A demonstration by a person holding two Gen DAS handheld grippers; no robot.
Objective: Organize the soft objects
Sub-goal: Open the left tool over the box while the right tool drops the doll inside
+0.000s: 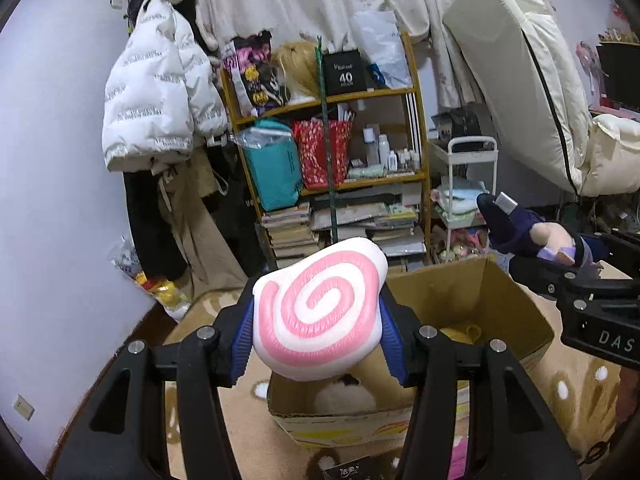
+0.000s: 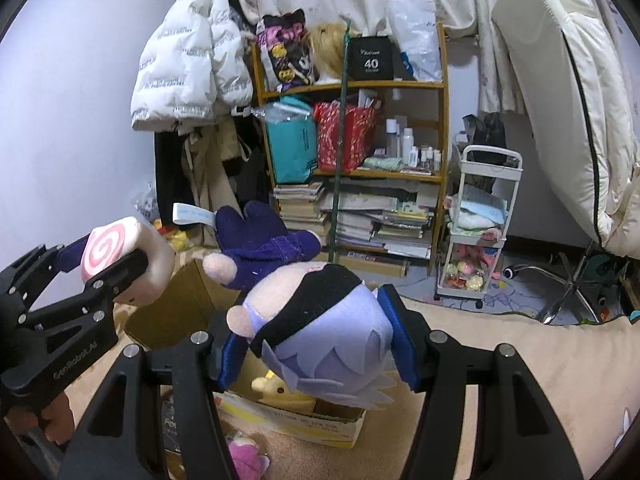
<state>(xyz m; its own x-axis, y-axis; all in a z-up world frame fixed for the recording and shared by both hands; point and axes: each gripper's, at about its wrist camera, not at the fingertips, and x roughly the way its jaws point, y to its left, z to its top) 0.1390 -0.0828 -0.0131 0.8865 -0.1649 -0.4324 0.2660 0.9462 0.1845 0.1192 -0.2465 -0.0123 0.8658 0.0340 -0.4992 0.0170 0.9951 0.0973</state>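
- The swirl cushion (image 1: 320, 312) hides most of the inside of the cardboard box (image 1: 516, 316) in the left wrist view.
- The doll (image 2: 316, 320) covers the box's middle in the right wrist view; its face cannot be seen.
- A pink plush (image 2: 244, 456) on the carpet is half hidden behind the gripper frame.
- Bottle labels on the shelf (image 2: 400, 176) are too small to read.

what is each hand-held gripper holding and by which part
Left hand-held gripper clamps the pink swirl cushion by its two sides. Right hand-held gripper clamps the plush doll by its head.
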